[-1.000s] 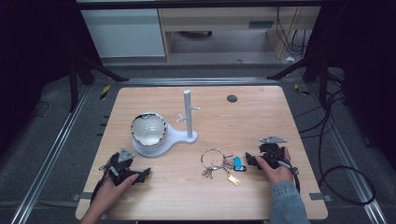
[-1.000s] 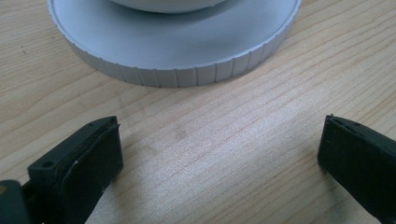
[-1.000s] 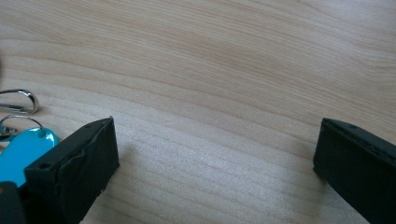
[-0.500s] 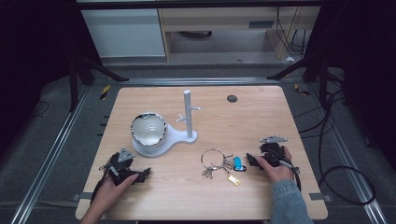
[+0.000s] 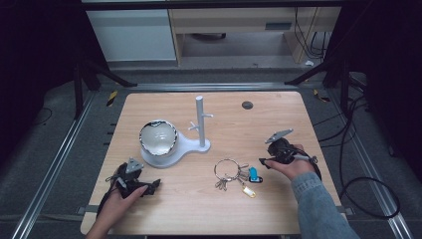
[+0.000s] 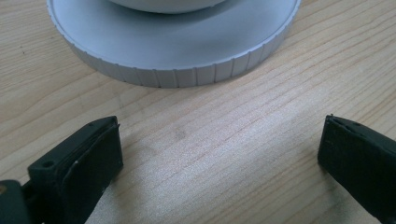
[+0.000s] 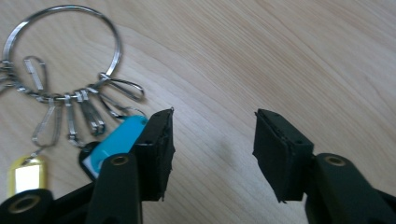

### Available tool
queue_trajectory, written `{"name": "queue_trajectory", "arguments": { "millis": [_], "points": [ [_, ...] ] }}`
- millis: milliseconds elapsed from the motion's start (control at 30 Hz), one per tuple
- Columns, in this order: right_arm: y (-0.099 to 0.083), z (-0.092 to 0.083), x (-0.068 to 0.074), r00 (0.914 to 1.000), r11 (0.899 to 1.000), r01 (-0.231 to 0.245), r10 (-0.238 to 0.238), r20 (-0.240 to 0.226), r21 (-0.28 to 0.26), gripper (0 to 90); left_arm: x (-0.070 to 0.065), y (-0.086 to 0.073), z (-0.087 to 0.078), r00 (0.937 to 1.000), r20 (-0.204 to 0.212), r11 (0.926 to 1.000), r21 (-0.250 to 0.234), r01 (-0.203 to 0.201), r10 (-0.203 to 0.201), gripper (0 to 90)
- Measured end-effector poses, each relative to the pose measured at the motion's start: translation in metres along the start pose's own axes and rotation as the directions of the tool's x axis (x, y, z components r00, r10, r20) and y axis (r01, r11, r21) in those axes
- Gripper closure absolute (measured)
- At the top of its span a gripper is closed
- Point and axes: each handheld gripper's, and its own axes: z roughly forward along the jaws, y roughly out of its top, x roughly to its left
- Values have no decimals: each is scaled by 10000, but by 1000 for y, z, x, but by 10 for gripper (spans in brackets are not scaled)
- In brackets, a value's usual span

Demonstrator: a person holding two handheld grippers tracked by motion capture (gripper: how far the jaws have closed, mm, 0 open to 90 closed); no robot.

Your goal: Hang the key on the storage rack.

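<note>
A large metal key ring [image 5: 227,168] [image 7: 60,46] with several clips, a blue tag [image 5: 254,174] [image 7: 116,140] and a yellow tag [image 5: 248,191] [image 7: 27,175] lies on the wooden table [image 5: 278,119]. My right gripper [image 5: 264,160] [image 7: 212,149] rests just right of the tags, open, with bare wood between its jaws. A white stand with a post [image 5: 200,121] and a round base [image 6: 177,42] carrying a shiny bowl [image 5: 158,137] sits left of centre. My left gripper [image 5: 152,186] [image 6: 219,158] is open near the front left, facing the base's ribbed rim.
A small dark round disc [image 5: 247,104] lies at the table's back right. Metal rails [image 5: 59,164] run along both sides of the table, and cables [image 5: 358,149] trail on the floor at right.
The right gripper has edged slightly toward the blue tag. The left gripper and the objects have stayed put.
</note>
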Motion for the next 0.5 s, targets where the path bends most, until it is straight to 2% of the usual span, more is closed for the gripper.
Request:
{"name": "queue_trajectory", "arguments": {
  "millis": [33,100,133,200,300,333,367,400,433,500],
  "points": [
    [8,-2,3,9988,9989,436,-432,-241,176,589,0,0,0,10000,1,10000,-1,-2,2,0],
    [11,-3,5,9980,9981,561,-554,-302,237,622,0,0,0,10000,0,10000,1,-2,2,0],
    [17,-2,10,9941,9950,930,-908,-589,372,680,0,0,0,10000,1,10000,0,-1,1,0],
    [22,1,14,9887,9898,1311,-1264,-804,563,732,0,0,0,10000,1,10000,-1,0,0,0],
    [28,6,19,9825,9829,1675,-1601,-947,765,756,0,0,0,10000,0,10000,0,-1,1,0],
    [35,13,25,9727,9721,2129,-2015,-1148,982,761,0,0,0,10000,0,10000,2,-2,2,0],
    [35,13,25,9727,9721,2129,-2015,-1148,982,761,0,0,0,10000,0,10000,2,-2,2,0],
    [40,19,29,9659,9630,2407,-2254,-1275,1213,756,0,0,0,10000,1,10000,0,1,-1,0],
    [40,19,29,9659,9630,2407,-2254,-1275,1213,756,0,0,0,10000,1,10000,0,1,-1,0],
    [45,27,33,9584,9539,2667,-2474,-1427,1378,745,0,0,0,10000,0,10000,1,1,-1,0]
  ]
}}
